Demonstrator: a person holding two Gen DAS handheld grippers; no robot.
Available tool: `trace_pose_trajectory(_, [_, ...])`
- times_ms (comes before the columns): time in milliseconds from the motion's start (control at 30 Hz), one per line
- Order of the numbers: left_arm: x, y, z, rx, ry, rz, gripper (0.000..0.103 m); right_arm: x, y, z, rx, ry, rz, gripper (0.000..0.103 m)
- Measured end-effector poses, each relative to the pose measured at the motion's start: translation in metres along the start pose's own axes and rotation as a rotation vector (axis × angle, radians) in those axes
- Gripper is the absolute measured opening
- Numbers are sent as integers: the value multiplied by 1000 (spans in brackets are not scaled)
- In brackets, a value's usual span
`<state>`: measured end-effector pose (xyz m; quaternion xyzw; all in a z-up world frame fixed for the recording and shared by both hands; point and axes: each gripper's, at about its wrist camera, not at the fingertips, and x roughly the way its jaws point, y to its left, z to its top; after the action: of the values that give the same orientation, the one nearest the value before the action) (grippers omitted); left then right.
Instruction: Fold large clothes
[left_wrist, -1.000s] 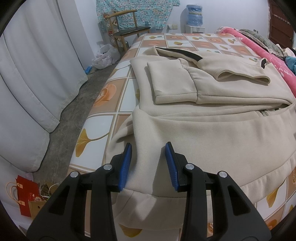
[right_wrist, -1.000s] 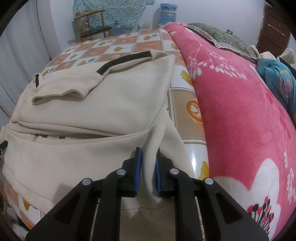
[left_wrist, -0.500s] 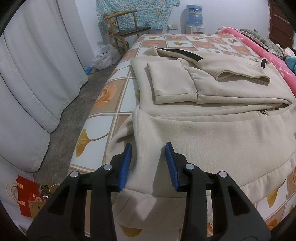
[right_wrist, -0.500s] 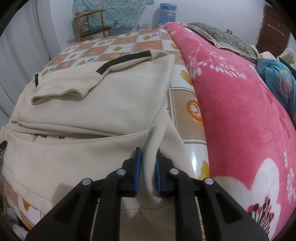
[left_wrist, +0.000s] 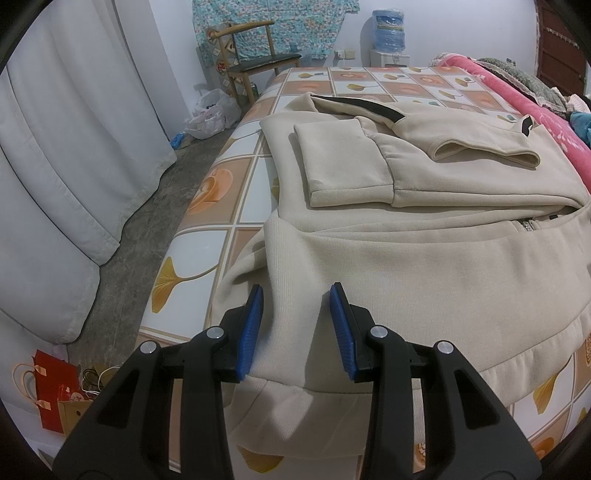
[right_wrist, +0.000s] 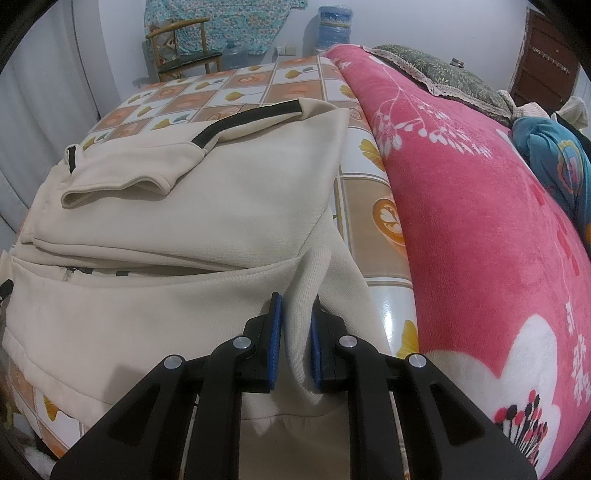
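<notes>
On the bed (left_wrist: 236, 206) with its tile-patterned cover lies the cream zip jacket (left_wrist: 424, 258), partly folded; its near hem drops past the bed's edge behind the claws, out of sight. Left claw (left_wrist: 296, 328) tilts downward, jaws apart astride the ribbed hem corner. Right claw (right_wrist: 295, 343), angled likewise, is clamped on the opposite ribbed corner.

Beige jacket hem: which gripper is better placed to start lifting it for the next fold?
Right. The right gripper is pinched on a ridge of the beige jacket hem. The left gripper straddles hem fabric with its jaws apart, pads not clearly pressing, so it likely must close first.
</notes>
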<state>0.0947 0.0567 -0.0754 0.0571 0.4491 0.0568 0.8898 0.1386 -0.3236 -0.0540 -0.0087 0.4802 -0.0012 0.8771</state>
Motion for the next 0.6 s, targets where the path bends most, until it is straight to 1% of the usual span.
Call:
trace_pose_trajectory(300, [0,1,2,7,-8,6,36,-2,0,0,-4,-4,-3,14])
trace_pose_trajectory(333, [0,1,2,11,-11,6,35,-3,1,-1,-6,-10,-7,12])
trace_pose_trajectory(367, [0,2,3,15,-15,8,27,-6,1,-2,-11,-18,-9,10])
trace_pose_trajectory(433, [-2,3,3,28,-23,25,18,-13,1,-4,-11,-39,-12,8])
trace_pose_trajectory(467, [-5,5,3,23,-28,17,13,-17,1,-4,-9,-50,-12,8])
trace_pose_trajectory(500, [-8,5,3,15,-32,8,12,-23,0,-5,-1,-67,-13,7])
trace_pose_trajectory(533, [-13,11,3,-5,-45,-15,8,-30,-2,-7,10,-84,-12,7])
trace_pose_trajectory(600, [-25,17,2,-32,-76,-43,7,-45,-5,-11,32,-117,-5,7])
